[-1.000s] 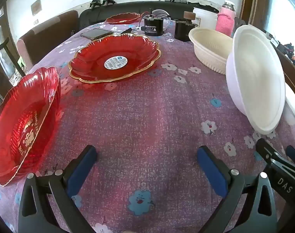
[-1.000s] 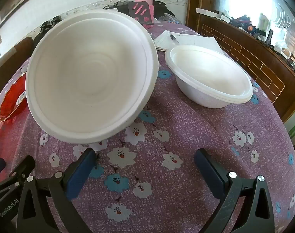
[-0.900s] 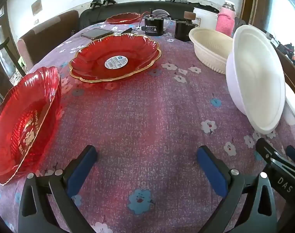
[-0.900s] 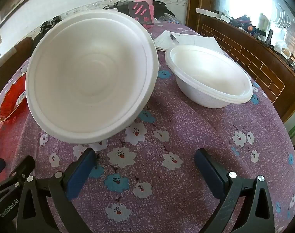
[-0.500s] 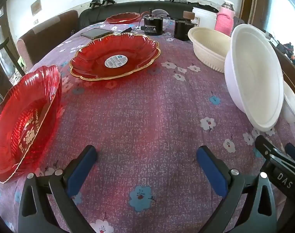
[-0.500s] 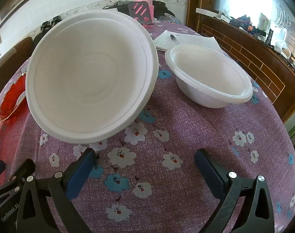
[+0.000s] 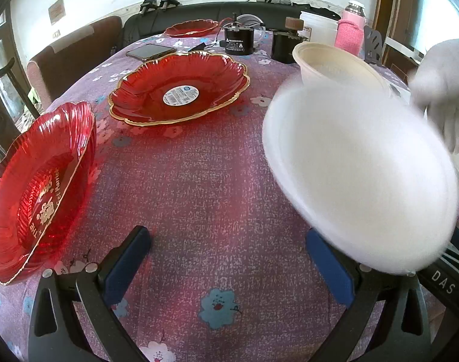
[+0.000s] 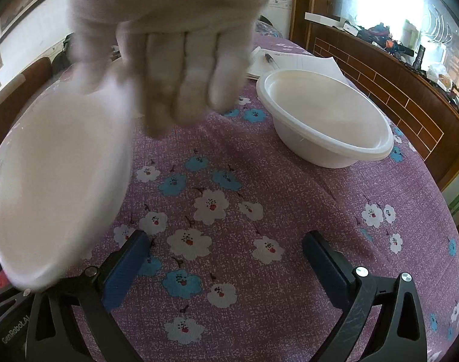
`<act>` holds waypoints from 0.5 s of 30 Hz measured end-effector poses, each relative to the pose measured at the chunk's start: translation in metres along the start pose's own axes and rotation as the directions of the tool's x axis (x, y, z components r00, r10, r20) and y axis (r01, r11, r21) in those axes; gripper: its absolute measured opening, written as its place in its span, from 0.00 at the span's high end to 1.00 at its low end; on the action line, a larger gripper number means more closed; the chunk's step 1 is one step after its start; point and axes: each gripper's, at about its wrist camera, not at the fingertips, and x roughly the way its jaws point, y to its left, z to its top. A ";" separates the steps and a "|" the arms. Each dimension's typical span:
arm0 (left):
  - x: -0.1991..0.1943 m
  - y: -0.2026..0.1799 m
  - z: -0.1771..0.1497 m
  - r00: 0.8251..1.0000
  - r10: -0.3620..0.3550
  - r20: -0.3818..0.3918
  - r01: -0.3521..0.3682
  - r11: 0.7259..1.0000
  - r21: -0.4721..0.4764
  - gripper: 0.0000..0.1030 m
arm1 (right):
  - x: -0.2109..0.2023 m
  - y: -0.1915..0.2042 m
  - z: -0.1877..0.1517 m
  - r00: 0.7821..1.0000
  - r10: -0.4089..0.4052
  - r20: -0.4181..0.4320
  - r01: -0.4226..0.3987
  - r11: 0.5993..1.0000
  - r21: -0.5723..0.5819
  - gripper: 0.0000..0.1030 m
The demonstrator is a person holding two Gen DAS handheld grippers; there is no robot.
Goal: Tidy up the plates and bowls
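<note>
Both grippers (image 7: 227,259) (image 8: 226,256) gape (gloved hand (image 8: 181,60) tips bowl (image 7: 359,178)).

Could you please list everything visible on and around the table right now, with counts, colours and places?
Red plates: three, red with gold rims; one centre, one tilted at the left edge, one far end.
Tilted white bowl: one, blurred, between the two grippers.
Upright white bowl: one, right side of the table.
Cream bowl: one, behind the tilted bowl.
Phone: one, dark, beyond the centre plate.
Black cylinders: two, far end.
Pink bottle: one, far right.
Papers with pen: white, behind the upright bowl.
Tablecloth: purple, floral.
Gloved hand: one, white, above the table by the tilted bowl.
Left gripper: jaws open, empty.
Right gripper: jaws open, empty.
</note>
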 end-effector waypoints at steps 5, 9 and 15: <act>0.000 0.000 0.000 1.000 0.001 0.001 -0.001 1.000 0.000 0.00 | 0.000 0.000 0.000 1.000 0.000 0.000 0.000 1.000 0.000 0.01; 0.000 -0.001 0.000 1.000 0.001 0.001 -0.001 1.000 0.000 0.00 | -0.001 -0.001 0.000 1.000 0.000 0.000 0.000 1.000 0.000 0.01; 0.000 -0.001 0.000 1.000 0.001 0.001 -0.001 1.000 0.000 0.00 | 0.000 0.001 0.000 1.000 0.000 0.000 0.000 1.000 0.000 0.01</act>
